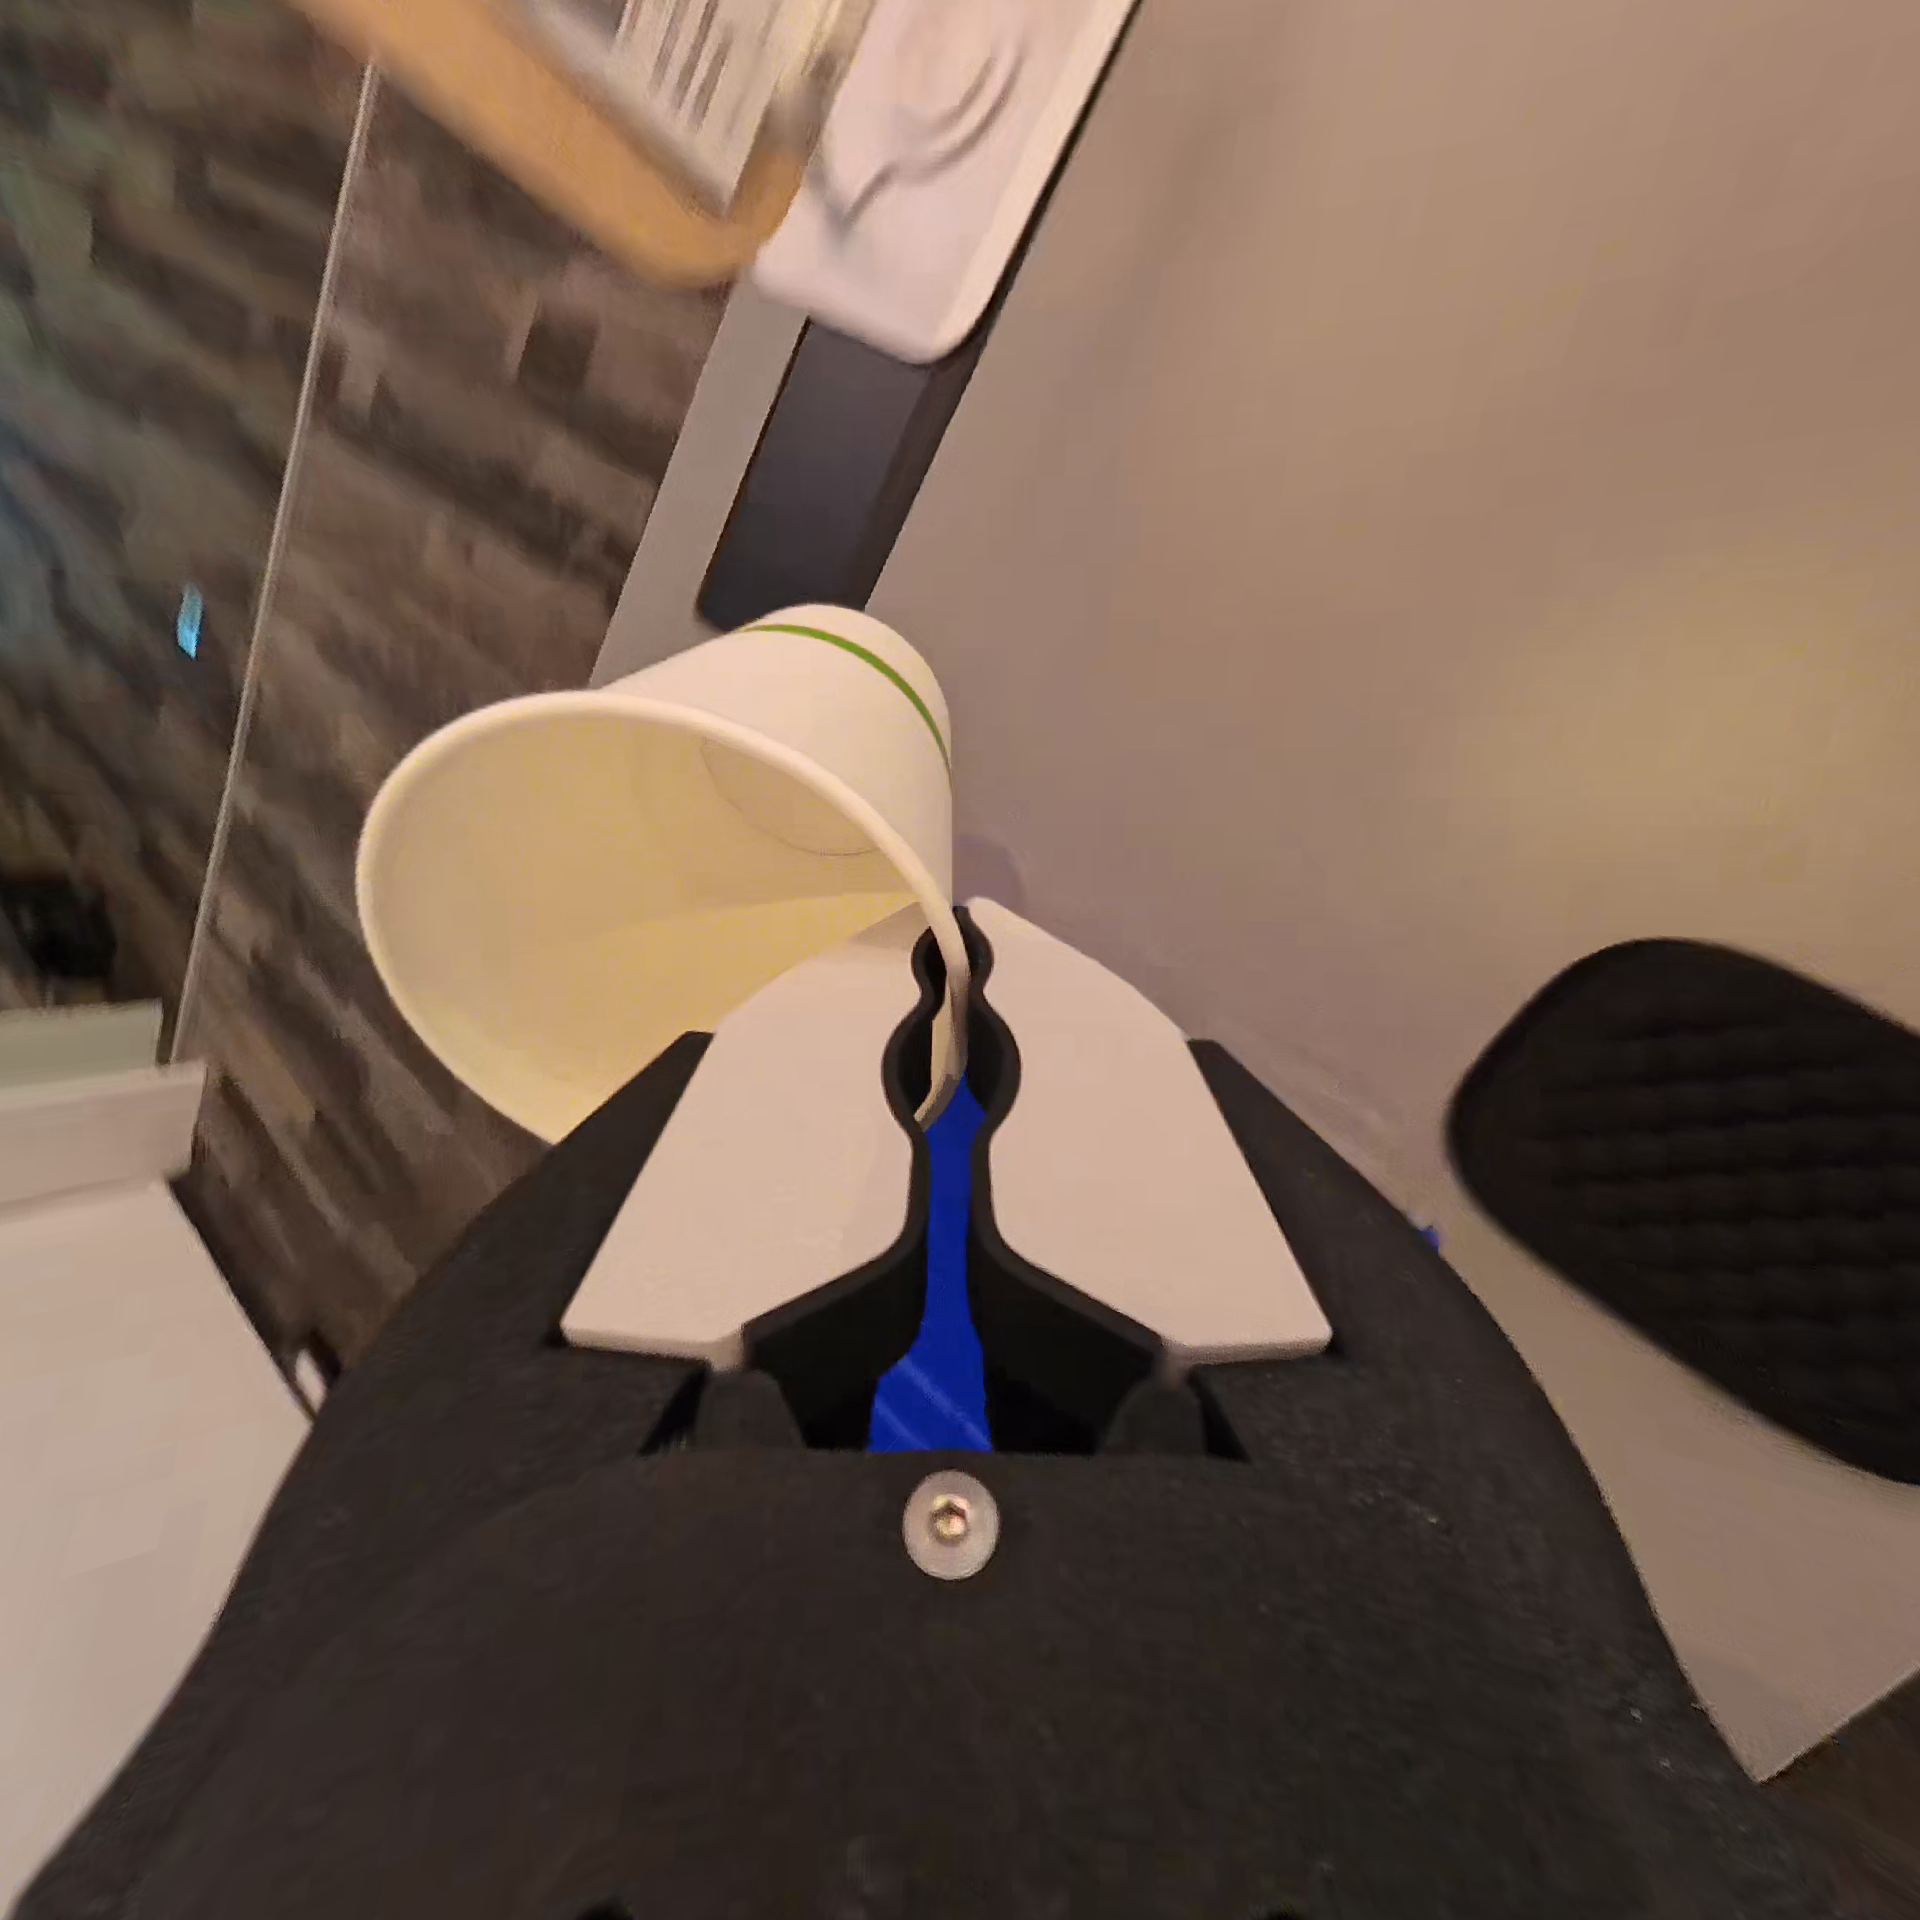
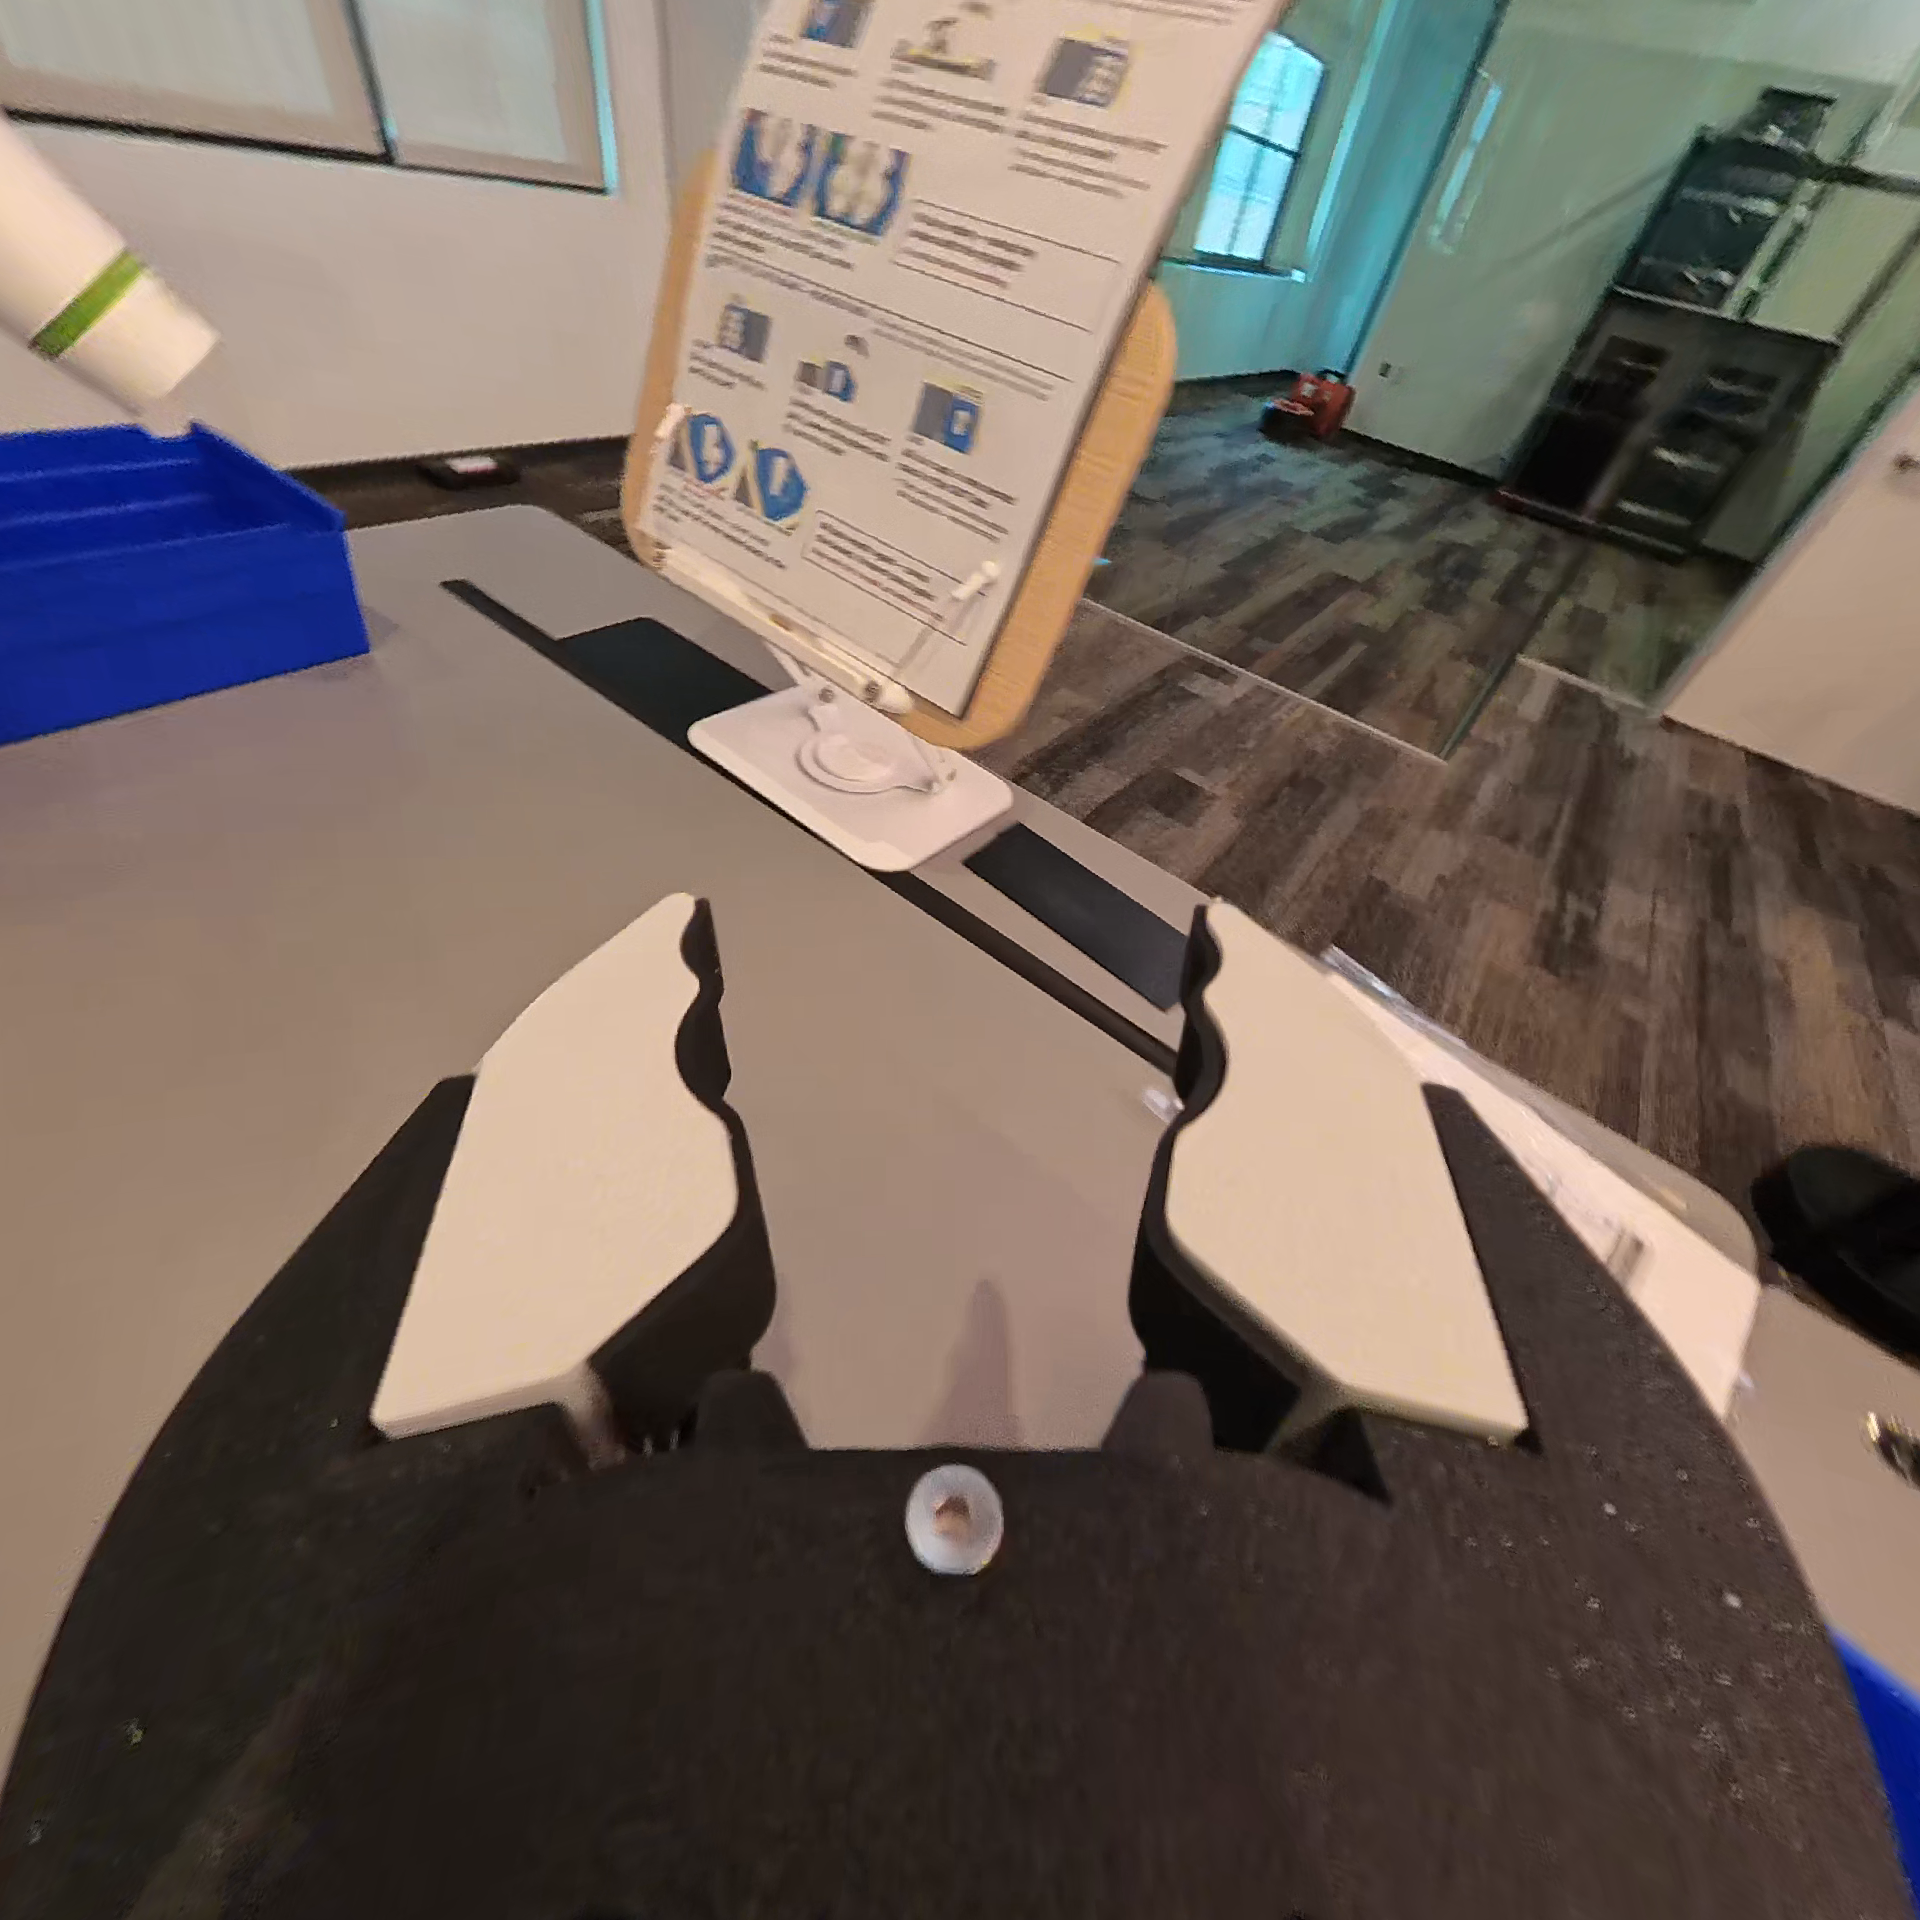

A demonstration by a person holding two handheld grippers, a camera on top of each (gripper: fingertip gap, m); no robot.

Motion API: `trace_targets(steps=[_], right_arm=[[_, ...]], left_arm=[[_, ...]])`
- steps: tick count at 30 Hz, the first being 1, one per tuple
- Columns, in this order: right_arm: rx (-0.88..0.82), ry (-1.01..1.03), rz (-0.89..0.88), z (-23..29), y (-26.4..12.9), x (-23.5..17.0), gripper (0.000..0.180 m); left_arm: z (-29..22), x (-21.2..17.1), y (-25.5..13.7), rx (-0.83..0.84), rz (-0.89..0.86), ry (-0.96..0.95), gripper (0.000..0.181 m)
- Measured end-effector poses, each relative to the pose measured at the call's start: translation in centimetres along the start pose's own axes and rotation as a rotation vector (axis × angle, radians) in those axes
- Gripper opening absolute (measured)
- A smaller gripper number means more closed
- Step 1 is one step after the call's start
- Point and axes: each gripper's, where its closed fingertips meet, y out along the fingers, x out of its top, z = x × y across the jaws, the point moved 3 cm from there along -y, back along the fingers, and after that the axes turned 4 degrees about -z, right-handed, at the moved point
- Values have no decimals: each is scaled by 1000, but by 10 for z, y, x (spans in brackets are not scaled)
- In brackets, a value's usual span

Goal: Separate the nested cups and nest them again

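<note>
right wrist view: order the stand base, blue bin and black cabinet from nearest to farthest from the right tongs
1. Stand base: straight ahead of the open right tongs, on the table.
2. Blue bin: far left, on the table.
3. Black cabinet: upper right, across the room.

Above the paper cup (image 1: 665, 831), the wooden stand (image 1: 582, 135) is blurring out and running off the top edge; its sheet is staying unreadable.

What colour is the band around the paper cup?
Green, a thin band near the base of the white paper cup; clearest in the left wrist view.
</note>
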Motion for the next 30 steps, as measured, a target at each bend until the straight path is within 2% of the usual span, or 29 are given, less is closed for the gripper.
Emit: trace_targets(steps=[6, 12, 15, 21, 28, 30], right_arm=[[233, -64, -5, 84, 53, 28, 82], [513, -152, 28, 193, 102, 26, 90], [624, -138, 54, 231, 118, 15, 94], [644, -212, 77, 263, 133, 3, 97], [670, -259, 122, 275, 134, -6, 92], [670, -277, 148, 274, 134, -10, 86]], left_arm=[[-88, 97, 6, -213, -190, 212, 0], [-159, 151, 21, -393, -267, 350, 0], [-182, 163, 28, -447, -253, 405, 0], [-211, 173, 37, -504, -219, 486, 0], [-230, 176, 45, -544, -171, 549, 0], [-234, 175, 46, -555, -153, 558, 0]])
